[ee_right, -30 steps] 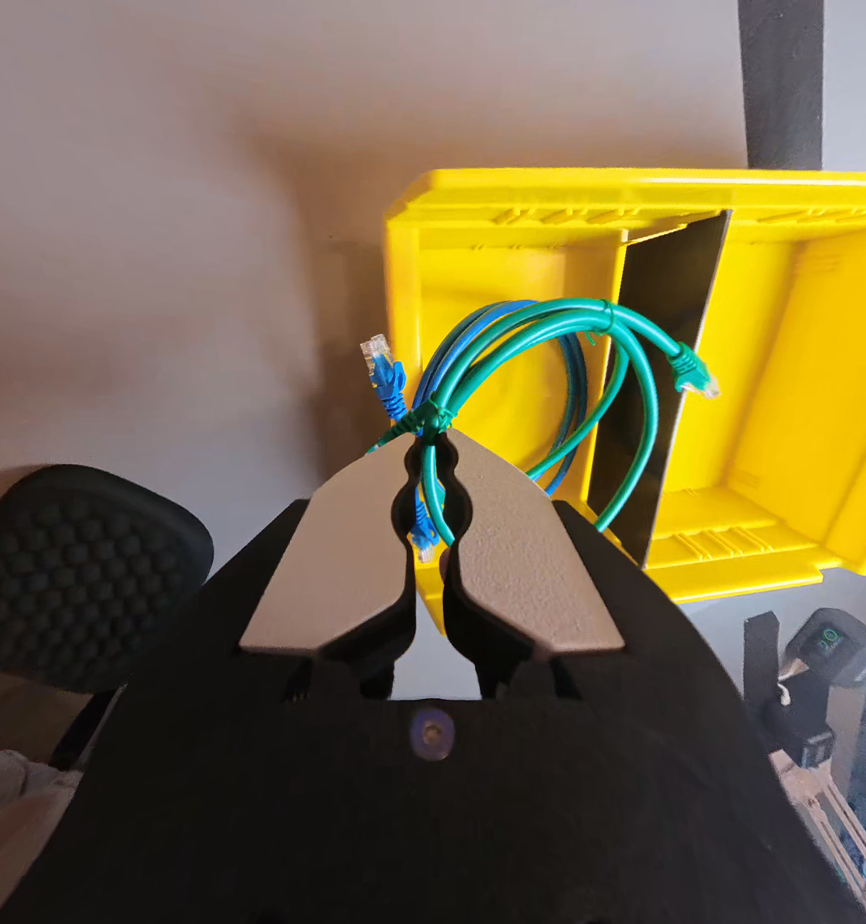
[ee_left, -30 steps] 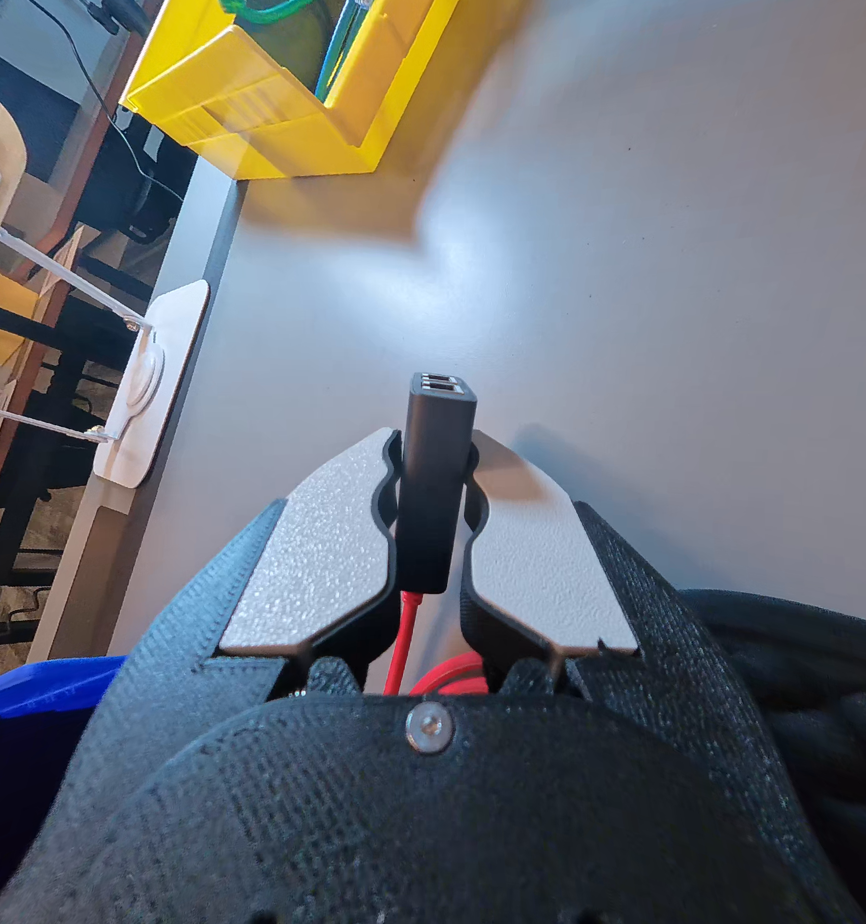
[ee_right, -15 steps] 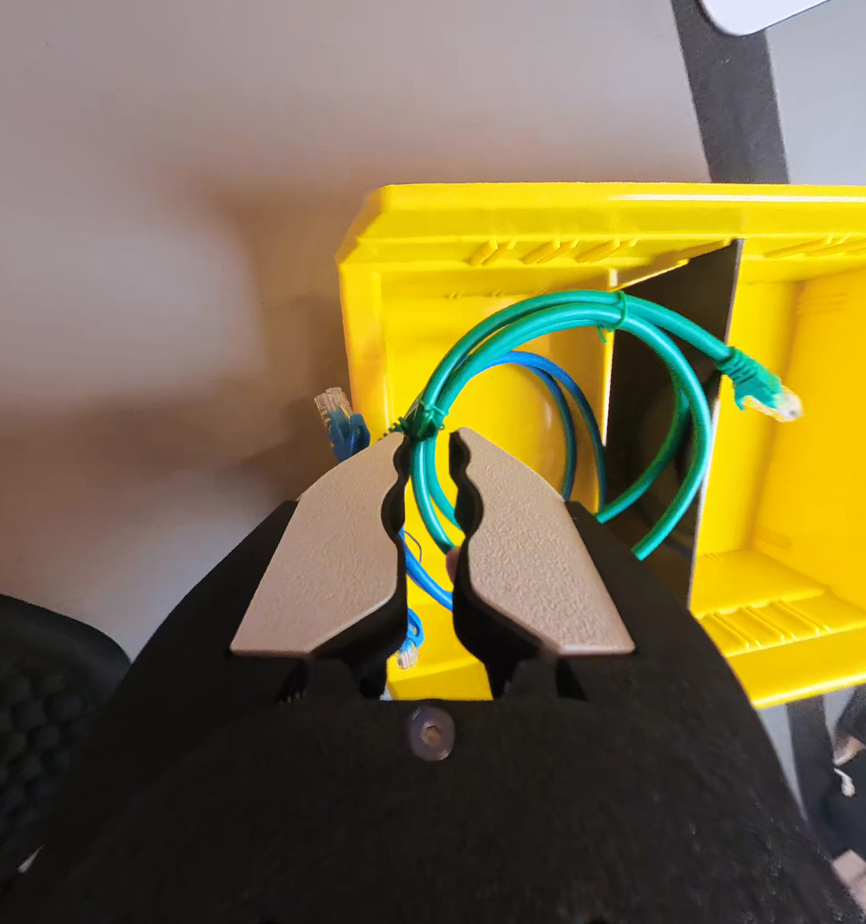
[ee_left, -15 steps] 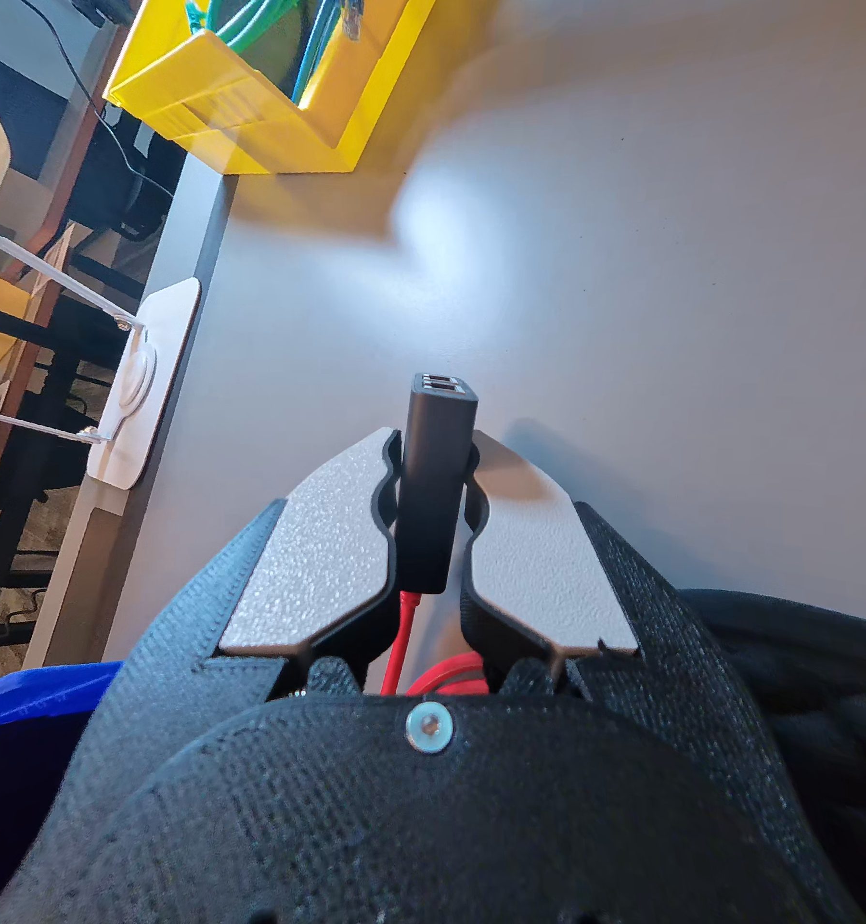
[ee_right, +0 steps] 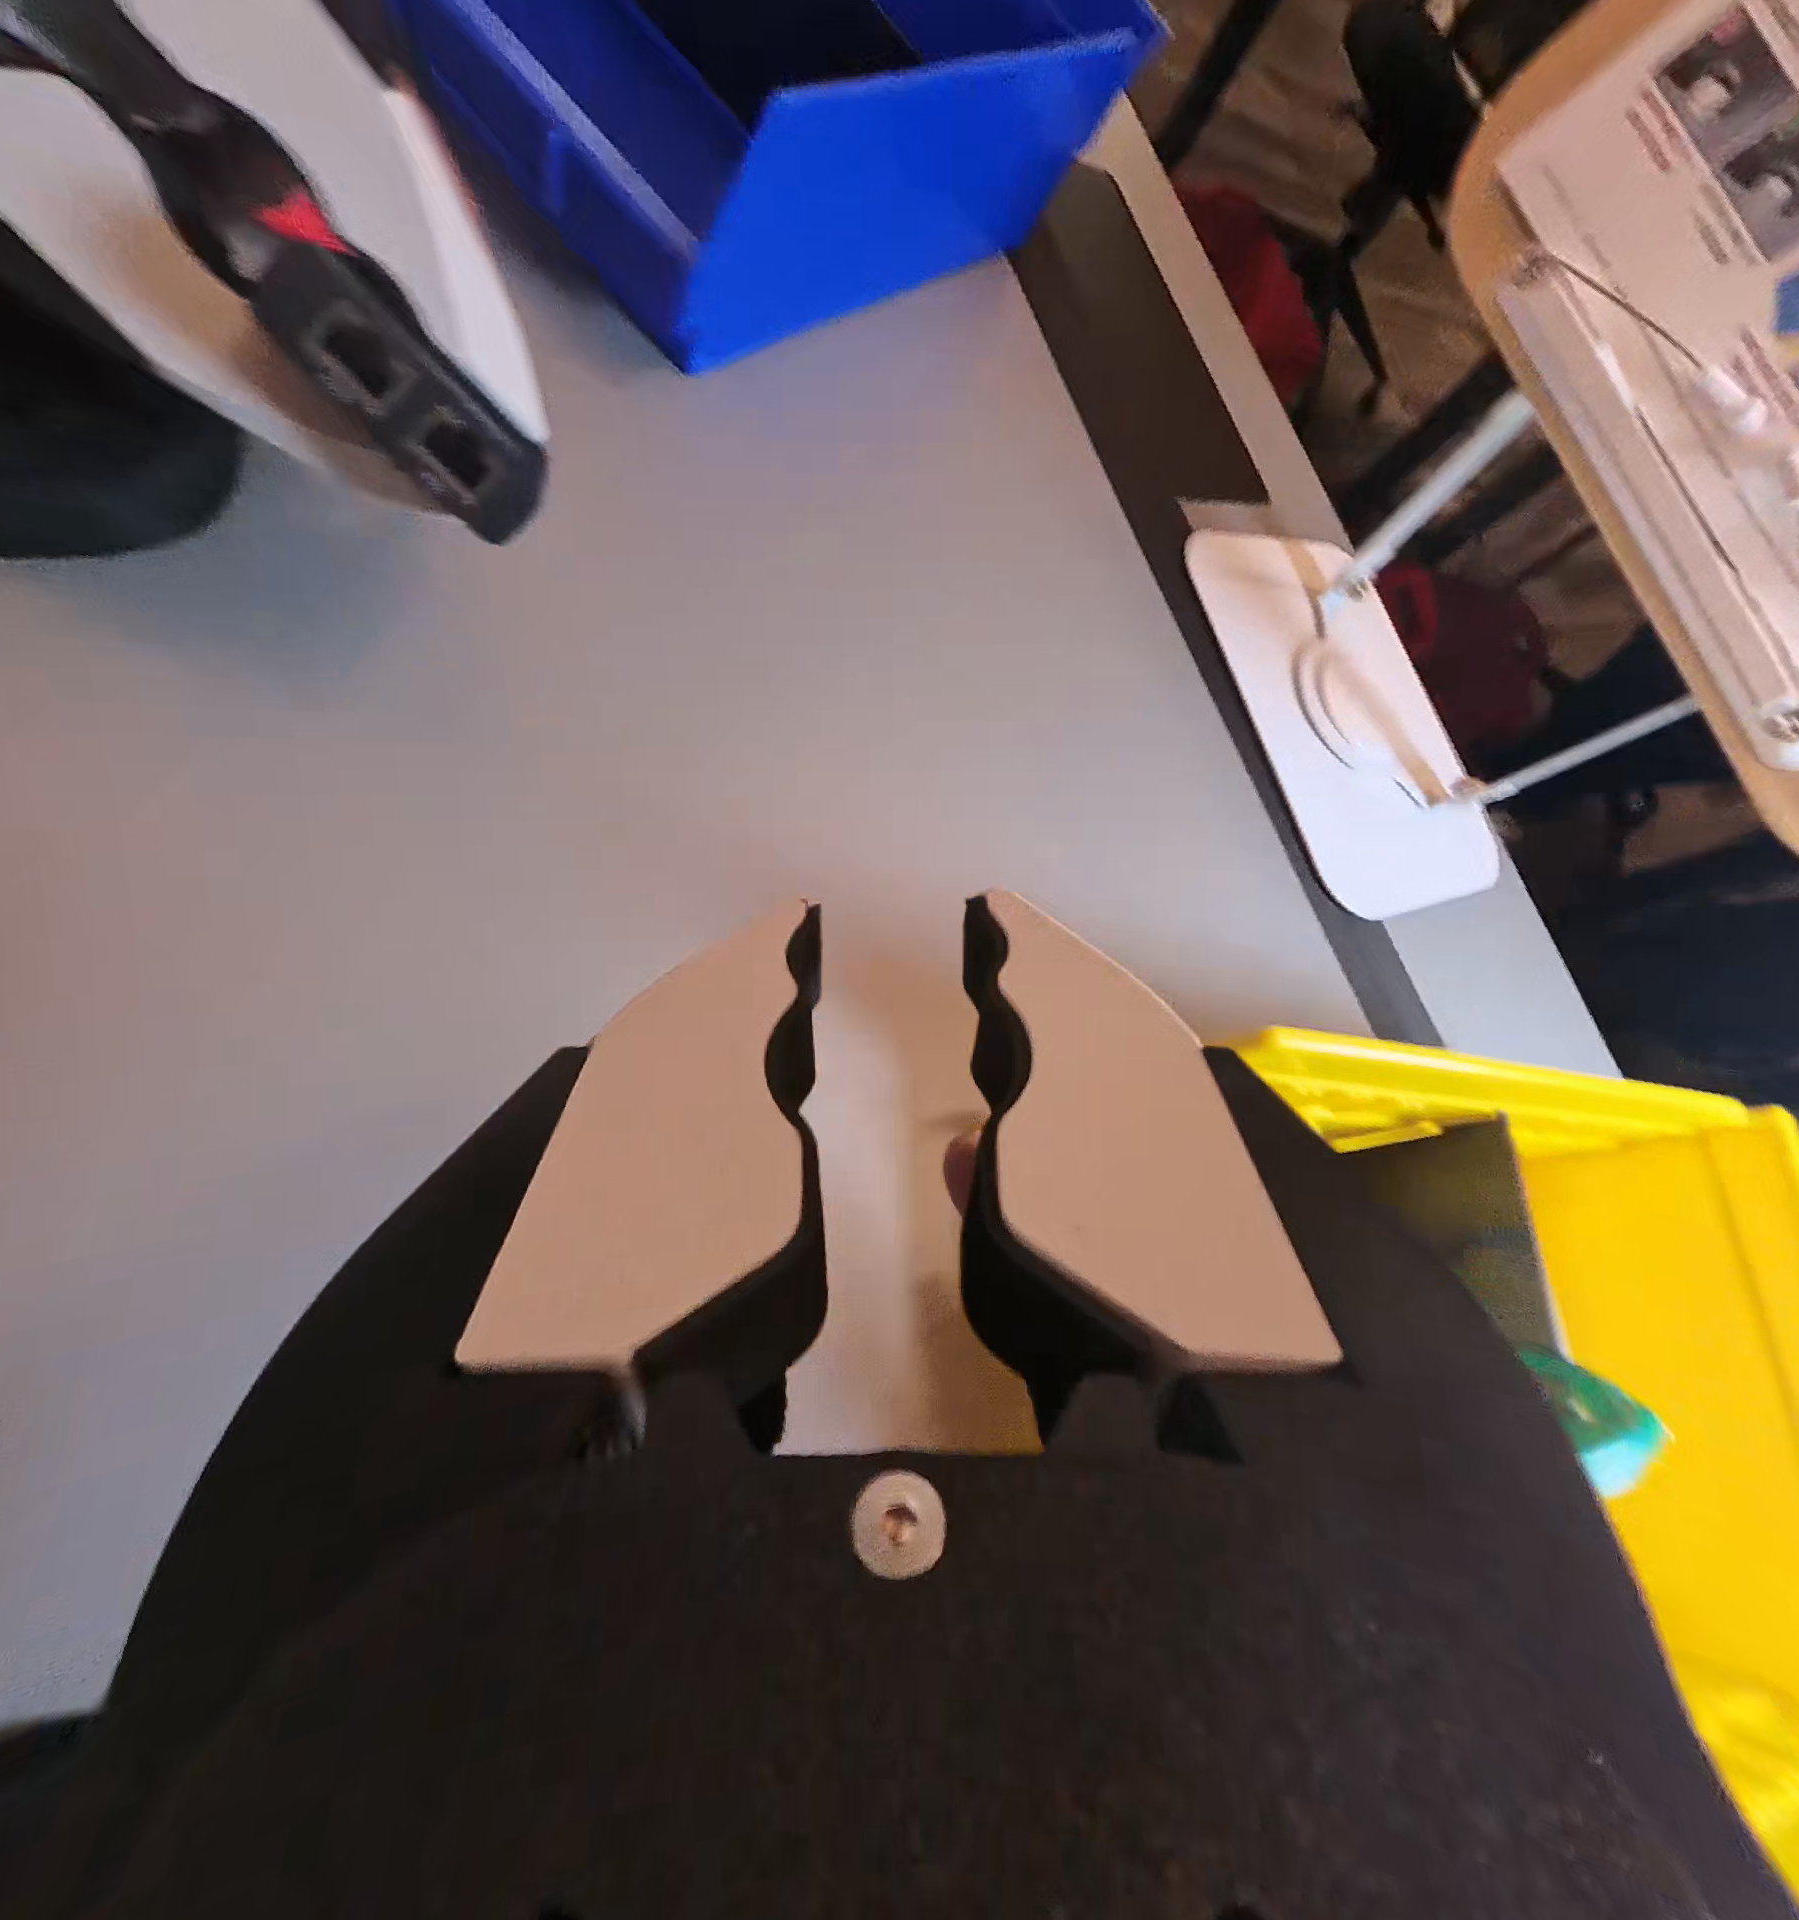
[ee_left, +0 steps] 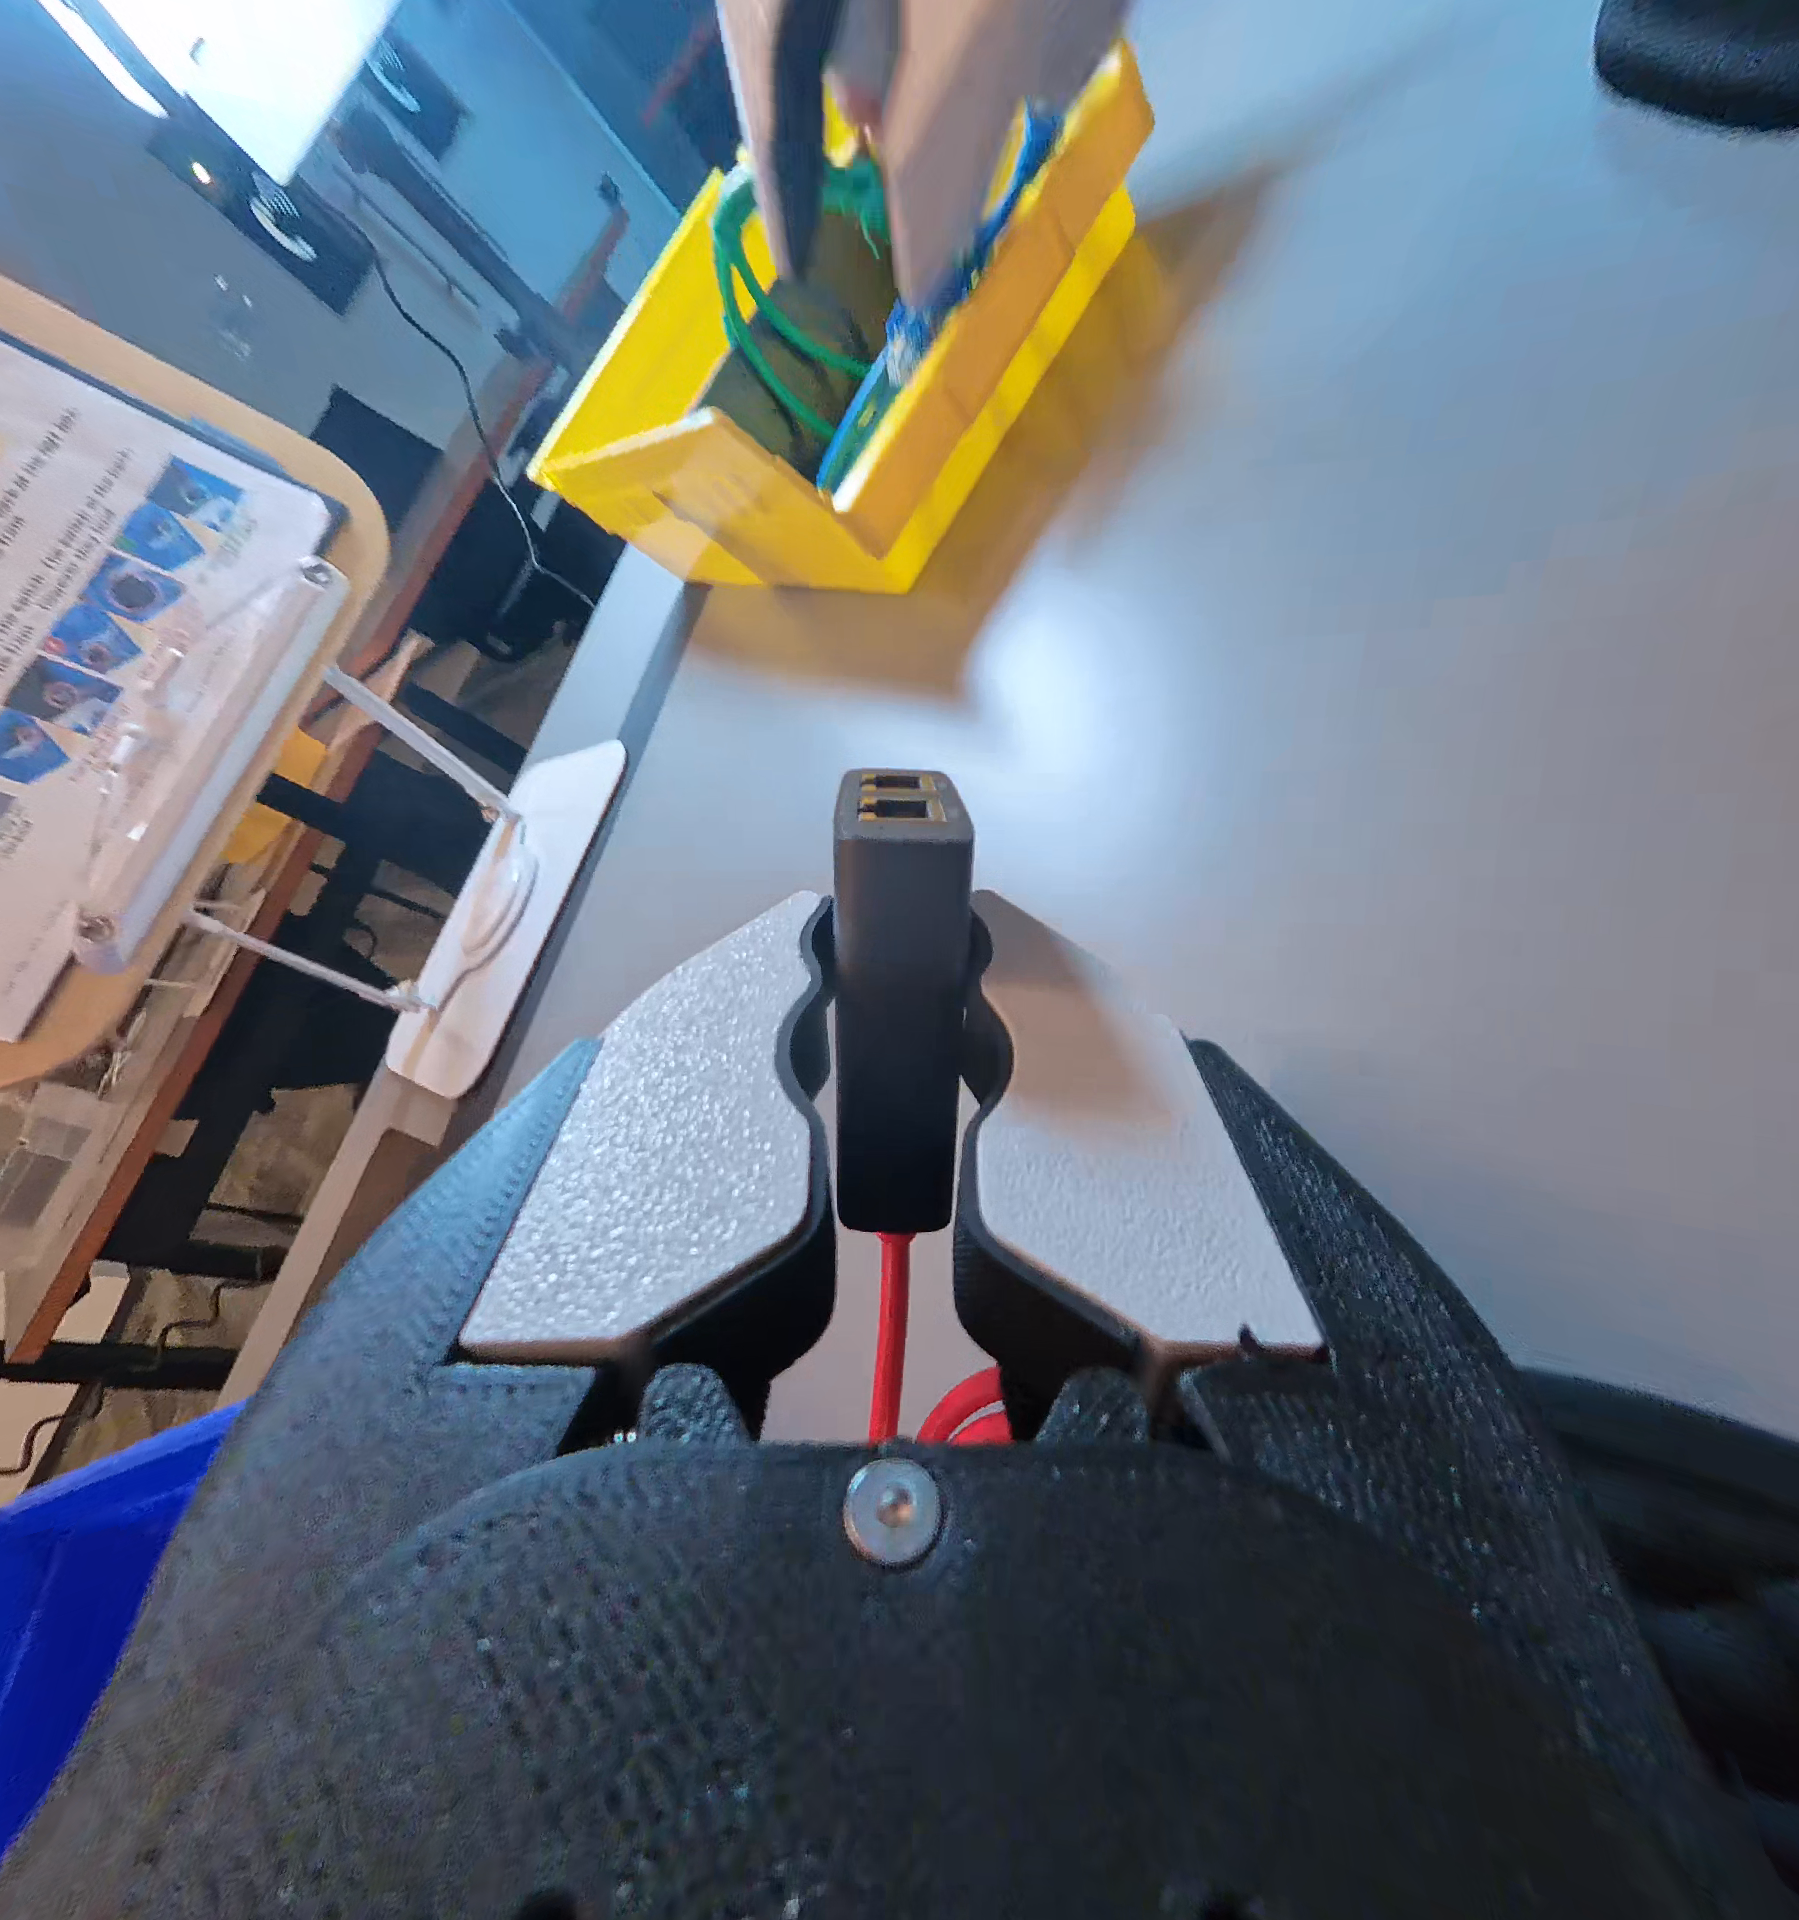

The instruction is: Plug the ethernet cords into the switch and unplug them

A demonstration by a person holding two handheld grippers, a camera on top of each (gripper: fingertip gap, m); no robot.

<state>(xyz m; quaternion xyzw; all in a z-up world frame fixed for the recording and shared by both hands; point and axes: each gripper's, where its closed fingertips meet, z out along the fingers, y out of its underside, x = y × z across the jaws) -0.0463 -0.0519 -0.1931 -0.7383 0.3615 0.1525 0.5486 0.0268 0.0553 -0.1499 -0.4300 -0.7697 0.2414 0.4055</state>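
Note:
My left gripper point(ee_left: 900, 920) is shut on the black switch point(ee_left: 900, 987), which stands up between the fingers with two empty ports facing forward and a red cable point(ee_left: 890, 1340) trailing back. The switch also shows at the upper left of the right wrist view point(ee_right: 407, 426). My right gripper point(ee_right: 892, 909) is open and empty over the grey table. In the left wrist view it hangs, blurred, over the yellow bin point(ee_left: 770, 499). The green cord point(ee_left: 760, 301) and the blue cord point(ee_left: 874, 395) lie in that bin. A green plug point(ee_right: 1591, 1423) shows in the bin point(ee_right: 1653, 1299).
A blue bin point(ee_right: 874, 177) stands at the table's edge behind the switch. A white stand base point(ee_right: 1331, 727) carries a tilted printed sheet point(ee_left: 95, 623) past the table edge. A black padded object point(ee_left: 1736, 52) lies at the far right. Left tips to right tips: about 15 cm.
My right gripper has opened and let go of the green and blue cords, which stay in the yellow bin, and has swung to face the table and the switch. My left gripper has tilted up, still holding the switch.

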